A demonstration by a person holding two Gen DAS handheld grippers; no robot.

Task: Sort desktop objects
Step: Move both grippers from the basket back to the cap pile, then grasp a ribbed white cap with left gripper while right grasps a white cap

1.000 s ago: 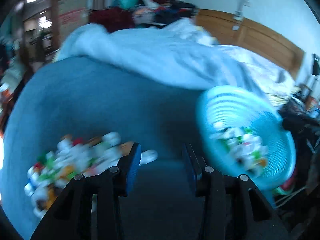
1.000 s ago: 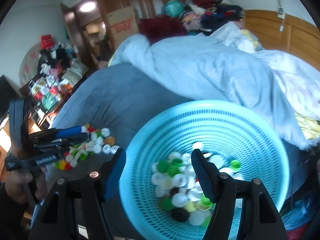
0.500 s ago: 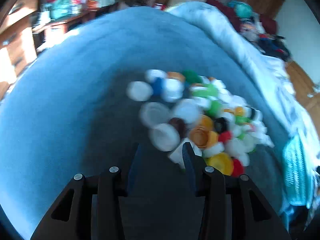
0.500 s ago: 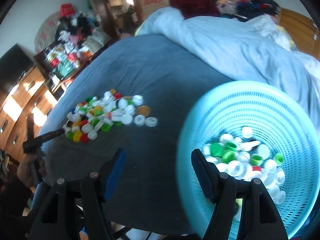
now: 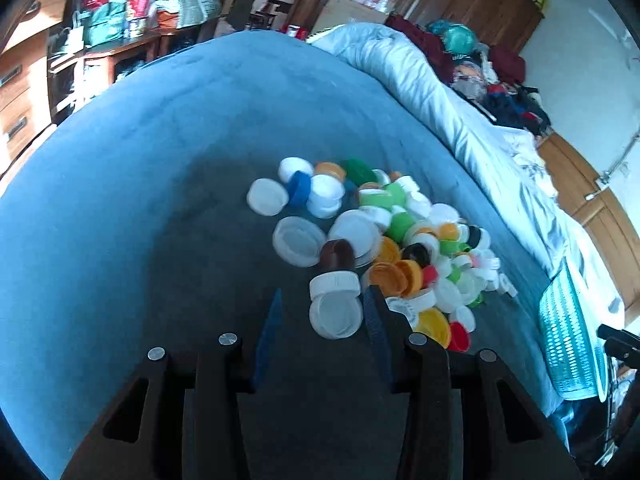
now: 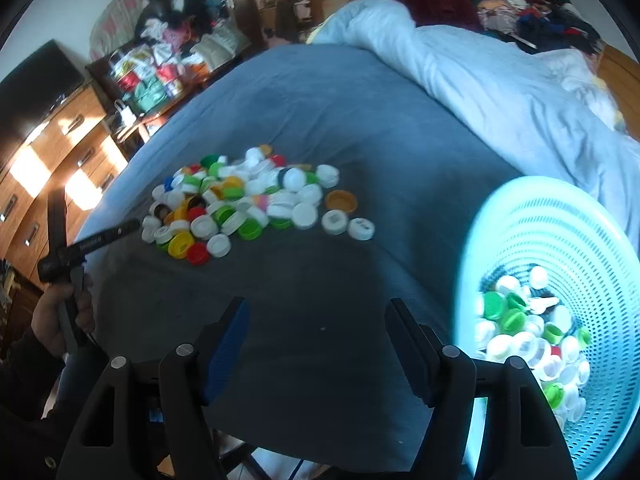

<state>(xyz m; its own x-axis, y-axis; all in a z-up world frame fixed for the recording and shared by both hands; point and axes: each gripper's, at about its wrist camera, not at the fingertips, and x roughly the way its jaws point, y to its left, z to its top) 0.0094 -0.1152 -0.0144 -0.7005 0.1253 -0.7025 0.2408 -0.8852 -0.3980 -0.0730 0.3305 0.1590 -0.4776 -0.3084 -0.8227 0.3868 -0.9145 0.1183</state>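
- A small round white plastic bottle cap [image 5: 335,316] is framed, ungripped, between the left gripper's [image 5: 320,314] parted jaws.
- It is judged light, rigid and slippery; its ribbed rim is best pinched.
- The right gripper [image 6: 318,340] is opening, empty.

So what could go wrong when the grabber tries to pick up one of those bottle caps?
The left gripper has a white cap between its fingers, but other caps crowd against it, so closing might pinch two or knock the pile of caps apart. The bed cover is soft, so a cap could tilt and slip out. The basket leans on its side, so a bump might spill what is inside.
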